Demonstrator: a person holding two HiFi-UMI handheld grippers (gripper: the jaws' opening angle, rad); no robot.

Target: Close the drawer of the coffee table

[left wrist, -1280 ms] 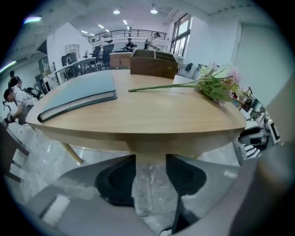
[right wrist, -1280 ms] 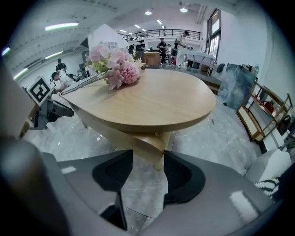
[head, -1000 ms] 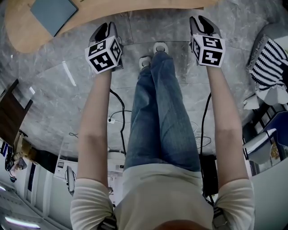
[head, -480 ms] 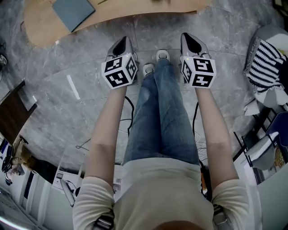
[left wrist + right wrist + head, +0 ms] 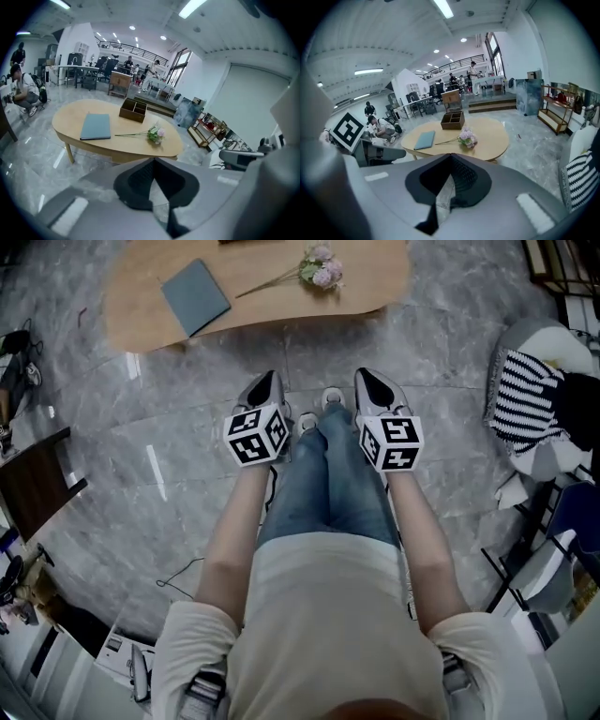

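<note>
Both arms are back near the body now: the left gripper (image 5: 266,381) and right gripper (image 5: 368,378) hang either side of the person's knees, closer together than a second ago, each with jaws pressed tight and nothing between them. The oval light-wood coffee table (image 5: 375,282) stands well ahead of them, its whole top showing where only an edge did before, with a flat blue-grey book (image 5: 195,296) and a pink flower sprig (image 5: 319,268) on it. Its drawer I can't make out
</note>
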